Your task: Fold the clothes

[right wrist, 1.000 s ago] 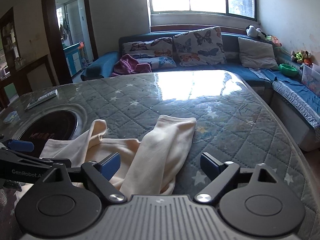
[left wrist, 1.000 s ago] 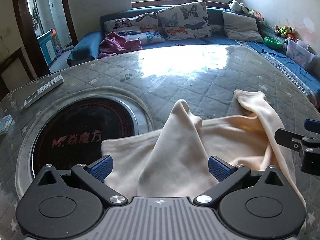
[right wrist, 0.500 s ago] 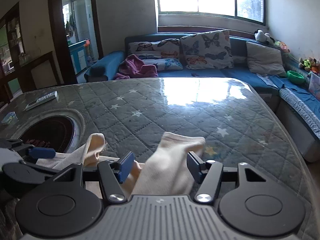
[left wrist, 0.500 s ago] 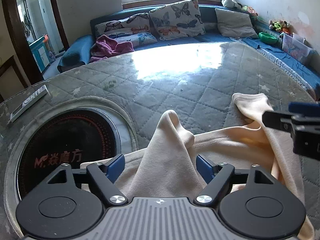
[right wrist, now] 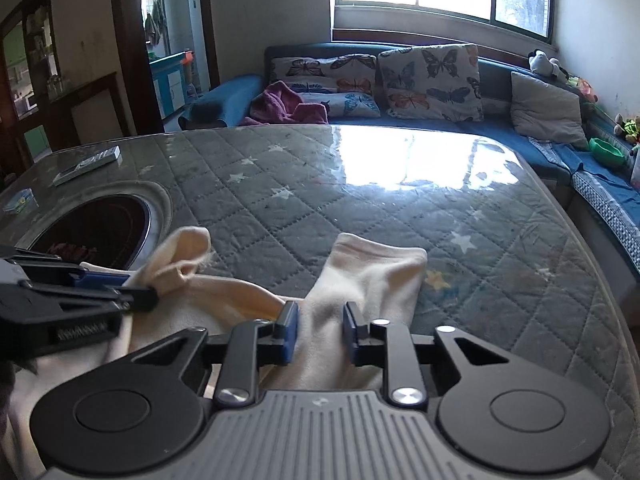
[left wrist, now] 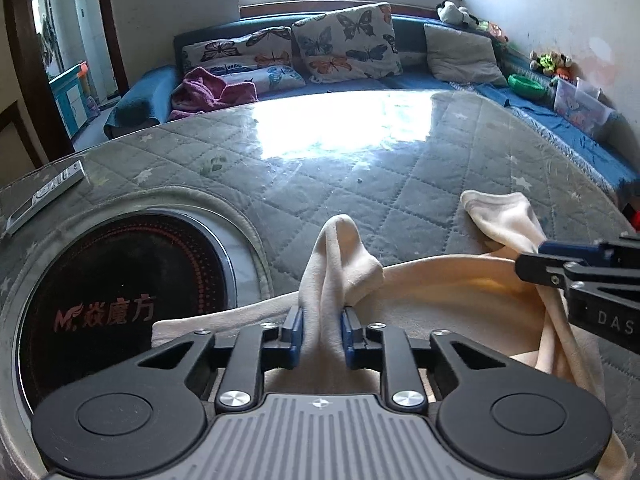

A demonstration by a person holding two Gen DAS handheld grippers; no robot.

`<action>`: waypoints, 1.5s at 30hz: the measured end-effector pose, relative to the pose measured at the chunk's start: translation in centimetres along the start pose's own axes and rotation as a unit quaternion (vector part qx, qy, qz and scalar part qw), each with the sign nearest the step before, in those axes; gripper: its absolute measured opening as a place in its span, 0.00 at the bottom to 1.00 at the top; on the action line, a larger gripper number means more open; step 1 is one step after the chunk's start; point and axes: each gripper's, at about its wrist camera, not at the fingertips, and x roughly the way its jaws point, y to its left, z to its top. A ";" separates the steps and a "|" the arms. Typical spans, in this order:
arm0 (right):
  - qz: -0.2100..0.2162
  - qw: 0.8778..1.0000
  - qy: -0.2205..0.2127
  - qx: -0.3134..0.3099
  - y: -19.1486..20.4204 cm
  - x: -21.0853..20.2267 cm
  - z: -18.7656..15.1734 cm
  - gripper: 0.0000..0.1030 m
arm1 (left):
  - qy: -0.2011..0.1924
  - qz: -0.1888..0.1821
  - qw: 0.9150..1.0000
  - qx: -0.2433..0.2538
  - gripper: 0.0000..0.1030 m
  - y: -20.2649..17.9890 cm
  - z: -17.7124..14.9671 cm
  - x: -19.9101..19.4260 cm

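Note:
A cream long-sleeved garment [left wrist: 448, 300] lies at the near edge of a quilted grey table [left wrist: 360, 184]. My left gripper [left wrist: 321, 330] is shut on the garment's left sleeve [left wrist: 336, 256], whose cuff stands up past the pads. My right gripper [right wrist: 319, 332] is shut on the right sleeve [right wrist: 372, 276], with the cuff lying flat on the table beyond it. The right gripper shows at the right edge of the left wrist view [left wrist: 580, 268]. The left gripper shows at the left of the right wrist view [right wrist: 80, 292].
A round black induction cooktop [left wrist: 120, 292] is set into the table at the left. A remote control [left wrist: 44, 196] and a small blue pack [right wrist: 20, 200] lie at the far left. A blue sofa [left wrist: 360, 60] with butterfly cushions runs behind and along the right.
Both grippers moved forward over the sleeves and closed from wide open onto them. The left sleeve is now bunched and raised between the left pads.

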 end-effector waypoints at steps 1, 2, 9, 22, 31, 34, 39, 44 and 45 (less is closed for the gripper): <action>-0.001 1.000 -0.003 0.002 -0.1 -0.2 -0.1 0.13 | -0.003 -0.001 1.000 -0.004 0.18 0.2 0.0 -0.3; -0.002 1.000 -0.005 0.003 -0.2 -0.5 -0.1 0.09 | -0.006 -0.003 1.000 -0.007 0.18 0.3 0.0 -0.7; -0.016 0.999 -0.024 0.028 -1.5 -2.4 -0.7 0.04 | -0.025 0.003 0.999 -0.022 0.16 1.6 -0.5 -3.0; -0.034 0.997 -0.051 0.054 -3.3 -7.1 -2.7 0.07 | -0.065 0.027 0.994 -0.081 0.13 5.5 -3.3 -9.7; -0.007 0.999 -0.046 0.020 -0.3 -5.7 -2.0 0.31 | -0.061 0.065 0.987 -0.133 0.10 10.3 -7.1 -12.8; -0.007 0.999 -0.044 0.010 0.7 -5.1 -1.7 0.39 | -0.047 0.074 0.985 -0.150 0.10 11.6 -8.3 -12.8; 0.004 0.999 -0.035 -0.001 1.8 -4.7 -2.3 0.53 | -0.023 0.064 0.983 -0.171 0.10 12.6 -10.0 -12.4; 0.002 1.000 -0.026 0.000 2.1 -4.4 -2.8 0.55 | -0.008 0.039 0.978 -0.206 0.30 12.8 -11.1 -12.0; 0.002 1.000 -0.027 0.002 2.0 -4.4 -2.8 0.56 | -0.005 0.042 0.976 -0.213 0.38 12.9 -11.2 -11.9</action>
